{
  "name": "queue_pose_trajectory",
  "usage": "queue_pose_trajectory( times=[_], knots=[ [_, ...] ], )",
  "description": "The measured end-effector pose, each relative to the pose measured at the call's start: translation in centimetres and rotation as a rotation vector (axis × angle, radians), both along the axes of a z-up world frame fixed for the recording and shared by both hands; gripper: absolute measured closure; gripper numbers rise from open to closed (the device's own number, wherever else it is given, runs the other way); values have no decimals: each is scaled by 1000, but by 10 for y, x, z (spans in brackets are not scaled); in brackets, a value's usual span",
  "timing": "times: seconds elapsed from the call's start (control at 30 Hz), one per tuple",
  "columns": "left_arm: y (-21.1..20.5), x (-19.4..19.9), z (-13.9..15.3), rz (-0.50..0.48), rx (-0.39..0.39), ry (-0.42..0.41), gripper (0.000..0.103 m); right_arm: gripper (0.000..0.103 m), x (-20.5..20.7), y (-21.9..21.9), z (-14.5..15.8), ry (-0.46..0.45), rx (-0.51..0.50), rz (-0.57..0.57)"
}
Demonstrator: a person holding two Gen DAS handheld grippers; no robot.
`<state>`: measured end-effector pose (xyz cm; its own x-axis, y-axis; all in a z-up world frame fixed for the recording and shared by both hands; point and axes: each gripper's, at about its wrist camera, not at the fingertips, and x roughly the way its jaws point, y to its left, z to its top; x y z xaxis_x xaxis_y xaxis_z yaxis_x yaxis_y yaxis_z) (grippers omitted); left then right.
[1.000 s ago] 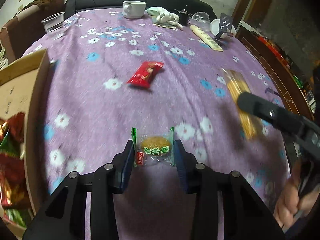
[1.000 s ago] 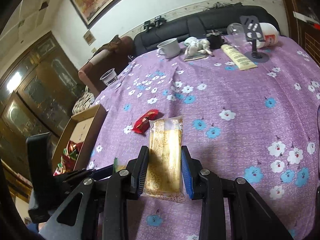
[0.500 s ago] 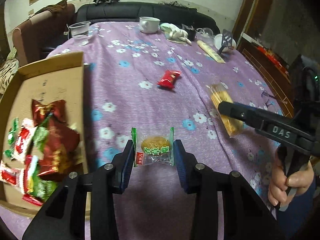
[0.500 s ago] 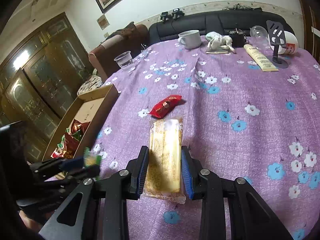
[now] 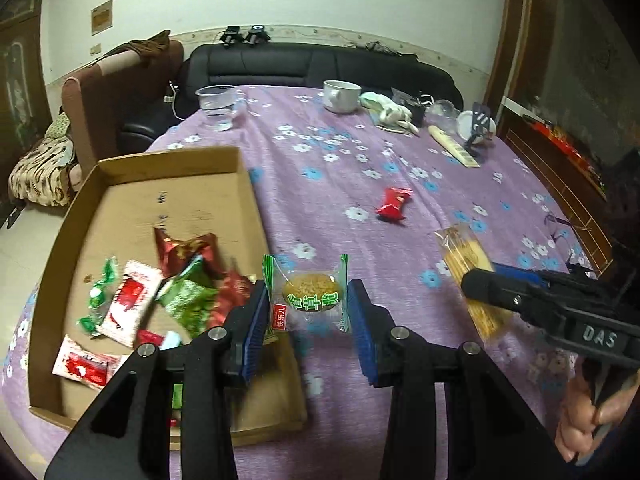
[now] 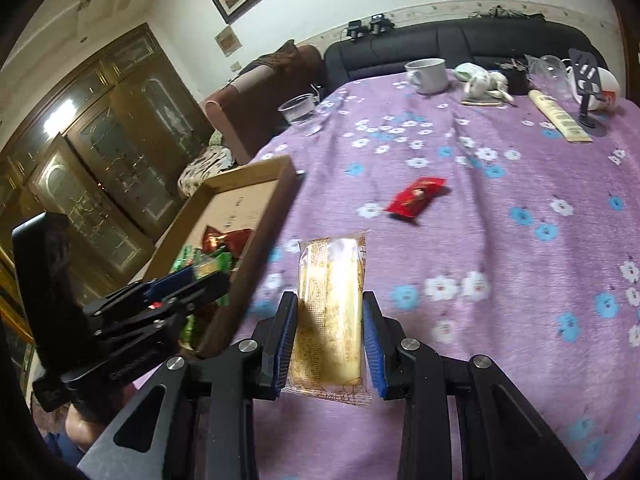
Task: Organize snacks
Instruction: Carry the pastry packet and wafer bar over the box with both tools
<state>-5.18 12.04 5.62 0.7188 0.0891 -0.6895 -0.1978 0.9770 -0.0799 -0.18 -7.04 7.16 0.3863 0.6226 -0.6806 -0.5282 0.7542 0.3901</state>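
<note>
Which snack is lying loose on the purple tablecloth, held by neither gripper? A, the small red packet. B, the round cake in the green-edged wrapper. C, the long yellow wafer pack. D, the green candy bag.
A: the small red packet lies alone on the tablecloth, while the left gripper and right gripper each clamp another snack.

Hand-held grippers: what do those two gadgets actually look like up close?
Both are matte black plastic. The left hand-held gripper and the right hand-held gripper each have two angular fingers lined with ribbed blue pads, fastened by round silver screws. The right one's body carries white "DAS" lettering. Bare fingers grip its handle; no cables are visible.
</note>
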Motion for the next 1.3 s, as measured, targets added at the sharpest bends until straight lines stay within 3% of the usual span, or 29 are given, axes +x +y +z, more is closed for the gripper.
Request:
queue_pose_trajectory(
  times=[0.77, 1.3],
  knots=[
    [60, -24, -6, 147, 10, -48, 66, 71, -21, 86, -3, 22, -40, 123],
    [108, -35, -24, 233, -45, -26, 66, 71, -30, 139, -7, 10, -91, 195]
  ],
)
